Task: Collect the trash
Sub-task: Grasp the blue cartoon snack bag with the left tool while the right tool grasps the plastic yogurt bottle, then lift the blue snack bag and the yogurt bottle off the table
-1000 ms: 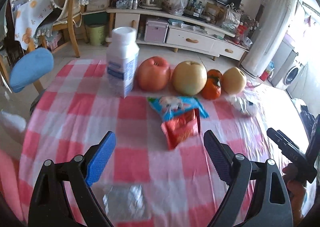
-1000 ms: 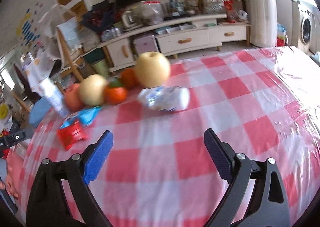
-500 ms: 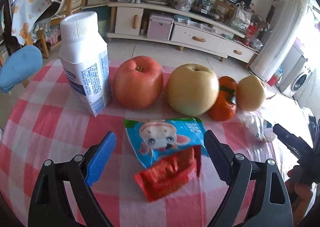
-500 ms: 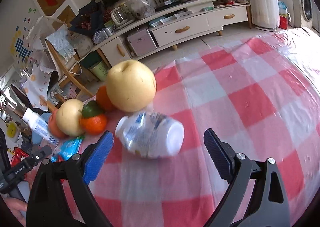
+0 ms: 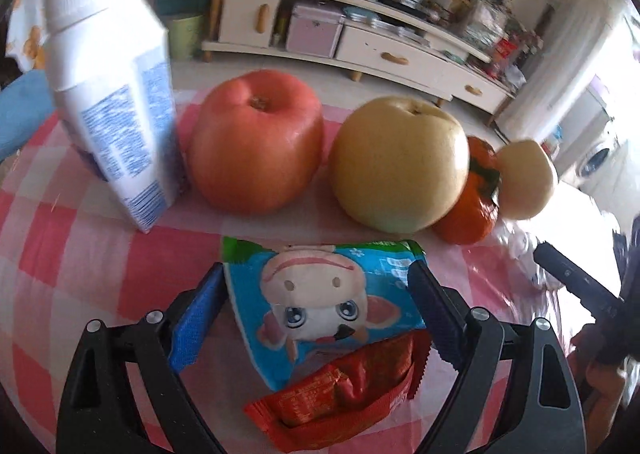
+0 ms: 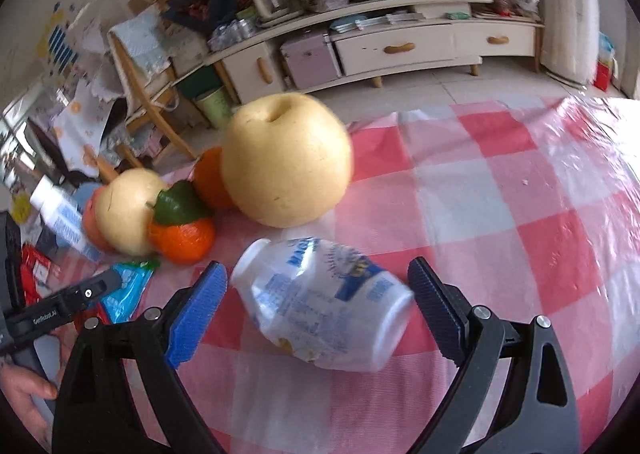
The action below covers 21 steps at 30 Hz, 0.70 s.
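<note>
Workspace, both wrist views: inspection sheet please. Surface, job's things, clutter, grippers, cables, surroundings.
Surface: table with red-and-white check cloth under clear plastic.
Job's things: blue wrapper lying partly over red wrapper; crushed bottle on its side.
Clutter: carton upright, apple, two pears, oranges in a row behind the trash.
Grippers: left gripper open, astride blue wrapper; right gripper open, astride bottle; no pad contact seen.
Cables: nothing seen.
Surroundings: TV cabinet with drawers, wooden chair, green bin.
</note>
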Motion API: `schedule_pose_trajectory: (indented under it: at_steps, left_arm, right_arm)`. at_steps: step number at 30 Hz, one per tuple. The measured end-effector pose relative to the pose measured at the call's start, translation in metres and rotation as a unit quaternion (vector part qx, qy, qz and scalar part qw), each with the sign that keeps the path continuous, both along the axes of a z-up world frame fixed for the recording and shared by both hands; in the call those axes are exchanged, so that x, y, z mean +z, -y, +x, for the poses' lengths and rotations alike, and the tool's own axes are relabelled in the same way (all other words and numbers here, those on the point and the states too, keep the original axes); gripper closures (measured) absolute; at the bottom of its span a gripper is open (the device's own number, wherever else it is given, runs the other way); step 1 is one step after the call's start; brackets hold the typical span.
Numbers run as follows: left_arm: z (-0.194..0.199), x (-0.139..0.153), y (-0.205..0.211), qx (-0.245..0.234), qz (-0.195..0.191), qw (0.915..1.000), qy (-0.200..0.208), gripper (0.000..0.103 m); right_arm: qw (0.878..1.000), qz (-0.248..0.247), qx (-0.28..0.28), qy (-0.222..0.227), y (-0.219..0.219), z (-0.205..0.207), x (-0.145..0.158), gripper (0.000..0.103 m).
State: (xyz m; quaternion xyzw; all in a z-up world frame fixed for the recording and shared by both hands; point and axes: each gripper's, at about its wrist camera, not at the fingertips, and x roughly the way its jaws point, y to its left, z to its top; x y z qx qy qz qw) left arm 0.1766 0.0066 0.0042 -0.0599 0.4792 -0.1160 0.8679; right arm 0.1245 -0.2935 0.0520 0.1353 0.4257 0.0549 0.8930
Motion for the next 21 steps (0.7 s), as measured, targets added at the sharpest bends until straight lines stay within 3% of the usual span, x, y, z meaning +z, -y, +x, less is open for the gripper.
schedule_pose_trajectory:
  at_steps: [3, 13, 21]
  left_arm:
    - [-0.002, 0.0, 0.009, -0.023, 0.017, 0.9996, 0.003, 0.014]
    - [-0.033, 0.0, 0.035, -0.102, 0.062, 0.9928, 0.009, 0.014]
    - [-0.063, 0.002, 0.039, -0.177, 0.062, 0.9823, -0.003, 0.014]
  right_arm:
    - [0.999, -0.013, 0.03, 0.0, -0.012, 0.0, 0.0, 0.014]
    - [0.99, -0.078, 0.118, 0.005, -0.062, -0.016, 0.002, 0.06]
    - [0.984, -0.079, 0.159, 0.0, -0.085, -0.041, 0.0, 0.062]
